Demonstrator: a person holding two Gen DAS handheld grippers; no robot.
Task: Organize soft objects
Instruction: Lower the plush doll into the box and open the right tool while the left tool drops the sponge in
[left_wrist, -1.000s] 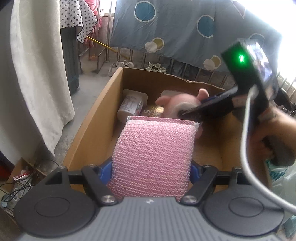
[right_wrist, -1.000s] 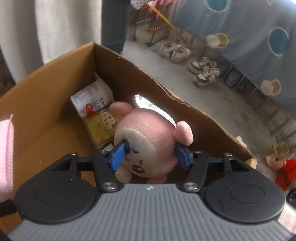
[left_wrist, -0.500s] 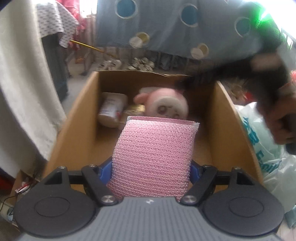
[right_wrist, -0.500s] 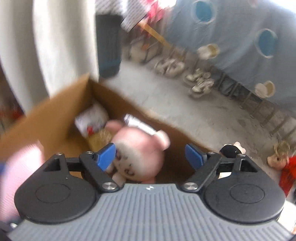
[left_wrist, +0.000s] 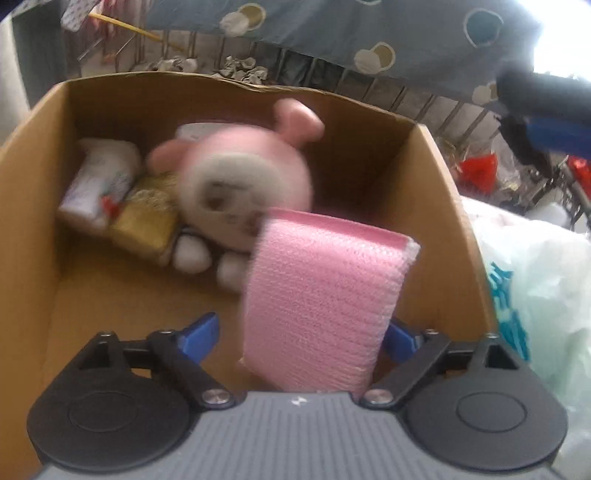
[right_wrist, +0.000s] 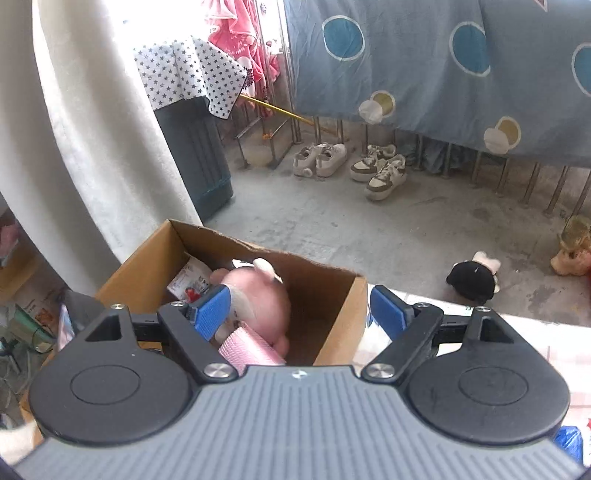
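Observation:
A pink mesh sponge (left_wrist: 321, 299) sits between the spread fingers of my left gripper (left_wrist: 299, 338), leaning against the right finger with a gap at the left one, over the cardboard box (left_wrist: 447, 206). A pink plush toy (left_wrist: 243, 188) lies in the box at the back. My right gripper (right_wrist: 299, 310) is open and empty, raised above the box (right_wrist: 340, 314), with the plush (right_wrist: 258, 295) and the sponge (right_wrist: 247, 349) below it.
A white packet (left_wrist: 98, 181) and a gold packet (left_wrist: 147, 218) lie in the box's back left. A pale plastic bag (left_wrist: 535, 295) sits right of the box. Shoes (right_wrist: 380, 170), a black plush (right_wrist: 472, 280) and hanging cloths are on the floor beyond.
My right gripper let go of the pink plush in the box and rose away. My left gripper's fingers opened around the sponge, which has tilted to the right.

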